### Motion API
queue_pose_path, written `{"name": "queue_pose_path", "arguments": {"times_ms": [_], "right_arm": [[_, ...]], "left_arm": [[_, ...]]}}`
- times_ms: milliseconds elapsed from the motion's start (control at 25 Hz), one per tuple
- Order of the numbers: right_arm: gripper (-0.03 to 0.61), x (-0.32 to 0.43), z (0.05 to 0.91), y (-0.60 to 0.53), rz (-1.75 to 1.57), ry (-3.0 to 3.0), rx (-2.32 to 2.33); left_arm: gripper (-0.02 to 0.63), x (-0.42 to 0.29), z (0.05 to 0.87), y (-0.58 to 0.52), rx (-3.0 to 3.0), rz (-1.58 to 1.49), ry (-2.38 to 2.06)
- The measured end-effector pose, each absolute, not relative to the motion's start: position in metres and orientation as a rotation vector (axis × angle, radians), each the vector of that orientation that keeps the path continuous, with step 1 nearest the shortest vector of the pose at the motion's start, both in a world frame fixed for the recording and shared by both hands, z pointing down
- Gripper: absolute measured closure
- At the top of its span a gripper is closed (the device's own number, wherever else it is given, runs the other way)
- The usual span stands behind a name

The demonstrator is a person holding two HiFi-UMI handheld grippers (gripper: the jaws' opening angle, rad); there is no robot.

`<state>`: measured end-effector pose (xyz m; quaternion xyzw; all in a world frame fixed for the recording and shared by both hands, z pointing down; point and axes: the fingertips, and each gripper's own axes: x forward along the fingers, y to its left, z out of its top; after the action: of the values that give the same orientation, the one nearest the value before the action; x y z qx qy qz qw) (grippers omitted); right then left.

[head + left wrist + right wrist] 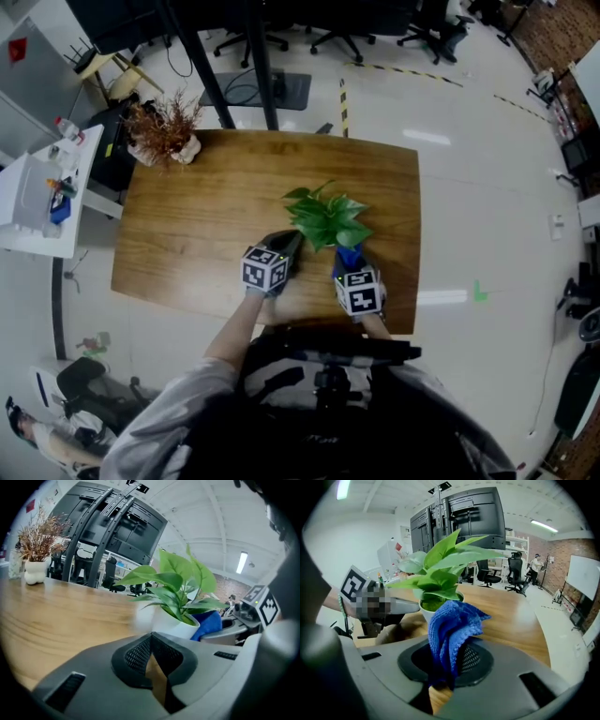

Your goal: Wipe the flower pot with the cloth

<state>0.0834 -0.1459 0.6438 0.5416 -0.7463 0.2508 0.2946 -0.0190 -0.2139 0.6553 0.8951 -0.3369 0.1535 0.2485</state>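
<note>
Looking at the pot (174,626), we find it white and upright on the table (61,616), just right of centre in the left gripper view. Its leaves (180,585) spread wide above it, and in the head view they hide it at the frame's middle. The cloth (451,630), blue and bunched, fills the centre of the right gripper view with the pot just behind it. We cannot tell whether the two touch.

We judge tipping to be the main risk. The pot looks light and top-heavy and nothing braces it, so a sideways rub could slide it or knock it over. The cloth is held only by its lower fold, so a hard drag against the wall might pull it free. We also think a high sweep could snag or bend the leaves.

The right gripper (449,663) has its jaws pinched on that fold, no farther apart than the fabric is thick. The left gripper (151,639) has its jaws pressed together at the tips with nothing between them. It points at the pot from the lower left of its own view and stands apart from it. Closed like this, it could only nudge the pot, not clasp it.

A dried plant (164,129) stands well apart, at the table's upper left corner in the head view.
</note>
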Motion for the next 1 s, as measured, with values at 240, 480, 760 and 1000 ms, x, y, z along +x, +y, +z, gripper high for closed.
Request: {"name": "queue_pose_path", "arguments": {"times_ms": [240, 480, 760, 1000], "right_arm": [[0.497, 0.066, 0.641, -0.137, 0.644, -2.025, 1.386], [0.497, 0.061, 0.647, -0.141, 0.625, -2.015, 1.349], [0.497, 0.060, 0.659, -0.145, 0.607, -1.988, 1.289], [0.497, 0.065, 0.670, -0.151, 0.624, -1.962, 1.288]], "left_arm": [[0.612, -0.018, 0.653, -0.245, 2.438, 0.437, -0.936], [0.614, 0.003, 0.653, -0.239, 2.494, 0.468, -0.829], [0.614, 0.014, 0.657, -0.213, 2.514, 0.490, -0.758], [0.614, 0.026, 0.659, -0.197, 2.521, 0.482, -0.710]]}}
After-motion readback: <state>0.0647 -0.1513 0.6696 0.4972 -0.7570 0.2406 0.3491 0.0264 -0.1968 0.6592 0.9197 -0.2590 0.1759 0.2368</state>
